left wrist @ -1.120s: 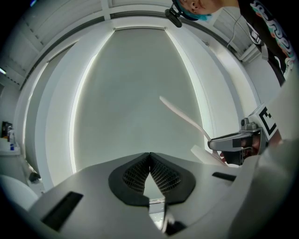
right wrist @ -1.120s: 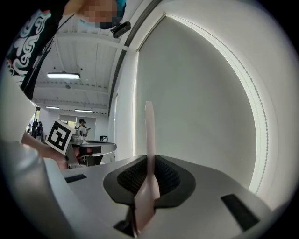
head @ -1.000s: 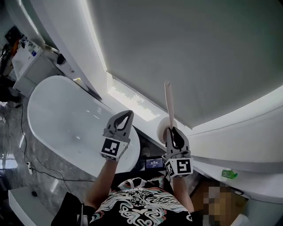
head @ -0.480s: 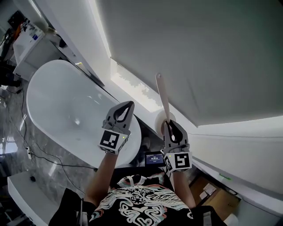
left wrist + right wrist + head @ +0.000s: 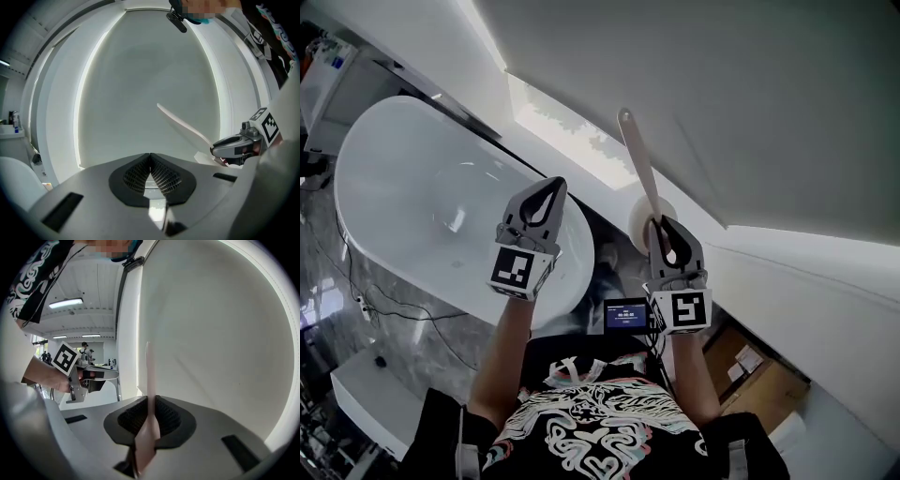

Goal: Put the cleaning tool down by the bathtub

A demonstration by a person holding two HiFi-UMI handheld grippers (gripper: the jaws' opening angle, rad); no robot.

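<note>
My right gripper (image 5: 664, 228) is shut on the pale pink handle of the cleaning tool (image 5: 638, 169), which sticks up and away from the jaws toward the grey wall. In the right gripper view the cleaning tool (image 5: 150, 380) runs straight up between the pads of the right gripper (image 5: 151, 401). My left gripper (image 5: 546, 190) is held up beside it, shut and empty, over the near end of the white bathtub (image 5: 412, 206). From the left gripper view the left gripper (image 5: 150, 157) shows its pads pressed together, and the cleaning tool (image 5: 183, 125) slants across the right.
A white ledge (image 5: 572, 141) runs along the wall behind the tub. A white round thing (image 5: 639, 217) sits behind the right gripper. A small screen (image 5: 627, 315) hangs at the person's chest. Marble floor with a cable (image 5: 384, 305) lies left; a cardboard box (image 5: 750, 361) stands right.
Both grippers have risen a little in the view and the bathtub has slid up and left as the head turned. The tool stays clamped in the right gripper.
</note>
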